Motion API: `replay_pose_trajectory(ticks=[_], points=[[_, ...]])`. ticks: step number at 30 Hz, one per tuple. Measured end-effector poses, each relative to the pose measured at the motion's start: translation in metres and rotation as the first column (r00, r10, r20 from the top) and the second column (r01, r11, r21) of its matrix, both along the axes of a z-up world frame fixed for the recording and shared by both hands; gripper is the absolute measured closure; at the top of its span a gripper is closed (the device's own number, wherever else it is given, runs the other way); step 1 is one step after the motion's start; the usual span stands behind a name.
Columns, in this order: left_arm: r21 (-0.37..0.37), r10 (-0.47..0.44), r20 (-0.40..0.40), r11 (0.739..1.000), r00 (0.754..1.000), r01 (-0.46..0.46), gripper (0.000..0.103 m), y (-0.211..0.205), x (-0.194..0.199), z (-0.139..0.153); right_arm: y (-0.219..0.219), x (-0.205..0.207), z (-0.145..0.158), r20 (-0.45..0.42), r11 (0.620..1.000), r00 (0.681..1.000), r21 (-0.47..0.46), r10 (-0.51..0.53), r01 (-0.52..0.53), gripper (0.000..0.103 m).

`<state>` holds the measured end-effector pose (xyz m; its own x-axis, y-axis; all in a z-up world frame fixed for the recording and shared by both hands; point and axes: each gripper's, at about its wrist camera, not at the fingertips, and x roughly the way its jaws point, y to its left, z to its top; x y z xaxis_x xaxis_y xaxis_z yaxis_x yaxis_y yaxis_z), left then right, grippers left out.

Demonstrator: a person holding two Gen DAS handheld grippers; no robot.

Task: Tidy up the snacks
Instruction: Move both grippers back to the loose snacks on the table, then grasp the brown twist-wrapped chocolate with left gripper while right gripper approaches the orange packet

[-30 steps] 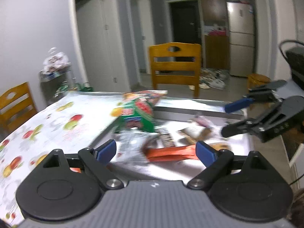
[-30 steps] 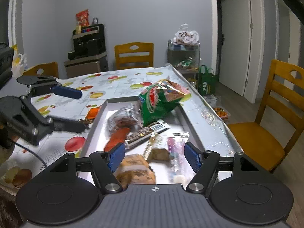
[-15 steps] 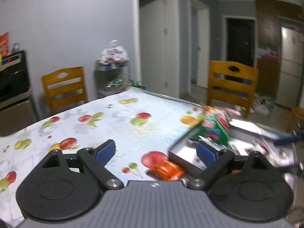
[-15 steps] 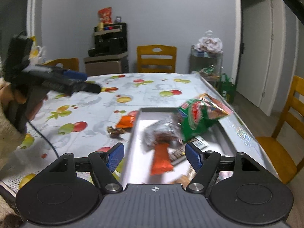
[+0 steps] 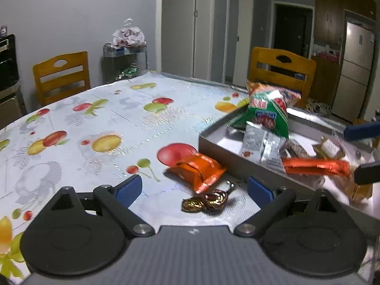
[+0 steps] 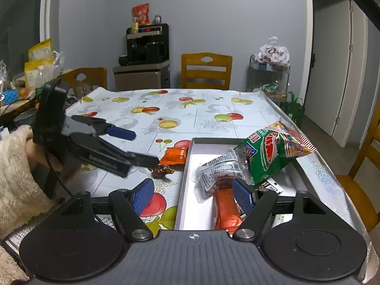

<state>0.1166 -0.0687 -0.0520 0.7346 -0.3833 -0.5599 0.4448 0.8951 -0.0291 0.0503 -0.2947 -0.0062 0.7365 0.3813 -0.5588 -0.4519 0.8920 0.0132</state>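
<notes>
Snacks: most lie in the grey tray (image 6: pixel 190 156); two remain on the tablecloth (image 5: pixel 95 118), just outside its near wall.
Left gripper (image 5: pixel 194 187): jaws wide apart, holding nothing; it hangs low over the cloth with the gold-wrapped candy (image 5: pixel 205 201) between its blue pads (image 5: pixel 129 187).
Orange packet (image 5: pixel 197 168): flat on the cloth, just beyond the candy and beside the tray wall; whether it touches the wall cannot be told.
Right gripper (image 6: pixel 193 196): jaws wide apart, empty, straddling the tray's near left wall above the long orange bar (image 6: pixel 225 211).
Tray contents: green chip bag (image 6: pixel 273 152) propped on the far corner, a clear printed pouch (image 6: pixel 218 171) beneath it, and further small wrappers to the right, blurred.
Change: one second ago the left gripper faced the tray; it has since swung away to the two stray items.
Meaning: sorting is judged nearly complete; gathering the candy and the packet appears to be the step in hand.
Next move: lowering and closing on the candy, a small and slippery target.
</notes>
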Motion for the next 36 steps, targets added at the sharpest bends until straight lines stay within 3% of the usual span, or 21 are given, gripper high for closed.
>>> replay_pose_trajectory(ticks=[4, 6, 9, 19, 20, 23, 32, 36], points=[[0.036, -0.060, 0.007, 0.998, 0.998, 0.060, 0.015, -0.011, 0.004, -0.010, 0.000, 0.006, -0.004, -0.014, 1.000, 1.000, -0.001, 0.000, 0.000, 0.030], [0.031, -0.098, 0.002, 0.995, 0.995, 0.098, 0.032, -0.014, 0.005, -0.012, -0.001, 0.010, -0.005, -0.019, 1.000, 1.000, 0.001, -0.003, 0.003, 0.030], [0.036, -0.141, -0.017, 0.989, 0.990, 0.142, 0.046, -0.018, 0.006, -0.014, -0.002, 0.014, -0.006, -0.023, 1.000, 1.000, 0.004, -0.004, 0.004, 0.030], [0.061, -0.164, -0.037, 0.984, 0.986, 0.167, 0.049, -0.030, 0.012, -0.022, 0.005, 0.020, -0.004, -0.028, 1.000, 0.999, 0.002, 0.028, -0.028, 0.030], [0.059, -0.158, -0.040, 0.985, 0.987, 0.160, 0.052, -0.029, 0.013, -0.023, 0.008, 0.020, -0.003, -0.024, 0.999, 0.999, -0.004, 0.033, -0.034, 0.030], [0.028, -0.131, -0.070, 0.991, 0.989, 0.134, 0.082, -0.024, 0.017, -0.021, 0.016, 0.022, 0.002, -0.021, 0.998, 0.998, -0.013, 0.057, -0.057, 0.030], [0.032, -0.118, -0.094, 0.992, 0.989, 0.122, 0.082, -0.011, 0.012, -0.018, 0.059, 0.046, 0.023, -0.019, 0.990, 0.990, -0.032, 0.137, -0.137, 0.032], [0.031, -0.058, -0.105, 0.998, 0.993, 0.061, 0.082, 0.009, 0.014, -0.018, 0.086, 0.064, 0.019, -0.024, 0.988, 0.990, -0.062, 0.138, -0.140, 0.035]])
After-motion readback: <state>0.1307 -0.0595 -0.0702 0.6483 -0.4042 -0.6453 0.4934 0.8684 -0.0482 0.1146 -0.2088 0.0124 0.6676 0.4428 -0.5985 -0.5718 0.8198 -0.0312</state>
